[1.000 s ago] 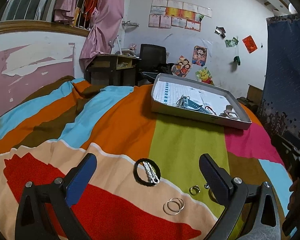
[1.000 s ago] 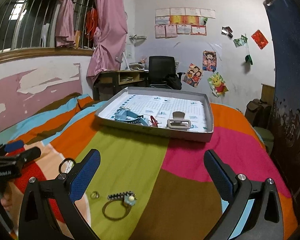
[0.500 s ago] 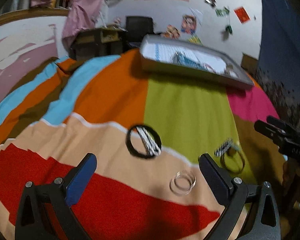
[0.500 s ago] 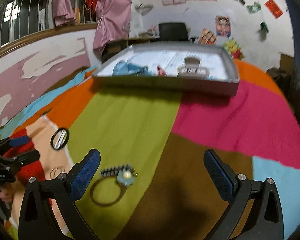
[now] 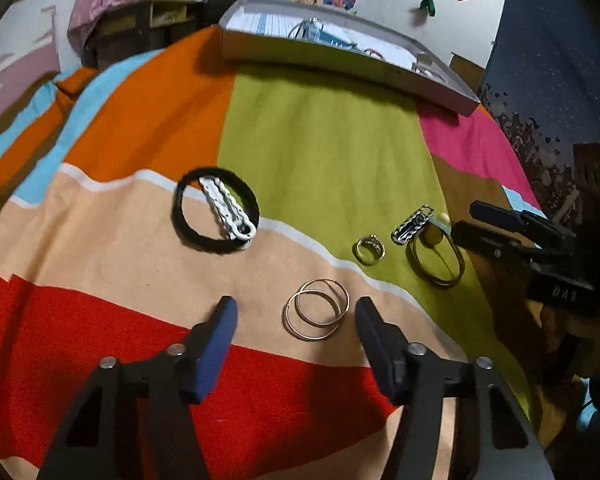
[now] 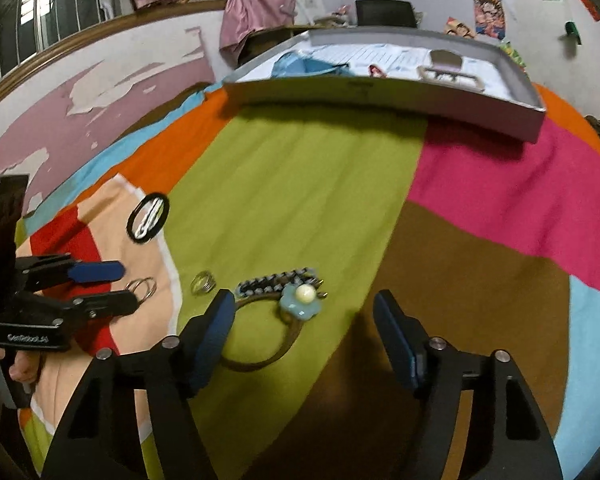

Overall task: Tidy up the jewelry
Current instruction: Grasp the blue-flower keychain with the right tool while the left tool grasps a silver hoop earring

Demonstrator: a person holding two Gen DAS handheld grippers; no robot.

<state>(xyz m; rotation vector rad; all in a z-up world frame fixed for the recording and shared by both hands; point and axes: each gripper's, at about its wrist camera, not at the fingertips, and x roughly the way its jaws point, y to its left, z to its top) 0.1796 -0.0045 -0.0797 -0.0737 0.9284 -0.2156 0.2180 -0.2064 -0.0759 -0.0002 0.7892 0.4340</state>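
Striped fabric, red, peach, green, orange, pink, brown: the blanket (image 5: 324,152) fills both views. At its far end sits the grey tray (image 6: 380,98), holding a blue piece, a clip and some small bits too blurred to name. Left gripper (image 5: 294,314) is low over the peach band, jaws spread wide, with the pair of hoops (image 5: 316,314) lying flat right between its blue fingers (image 5: 216,340), touched by neither. Right gripper (image 6: 302,312) is low too, jaws released and apart, over the green stripe; its left finger overlaps the bronze bangle (image 6: 260,344), though contact cannot be told. Farther out, the black hair tie (image 5: 214,210) rests with a white clip (image 5: 228,208) lying across it. By the bangle's far edge, a studded barrette (image 6: 278,280) and a blue flower with a pearl (image 6: 302,300). Smallest, the silver ring (image 5: 369,249), just beside the bangle.
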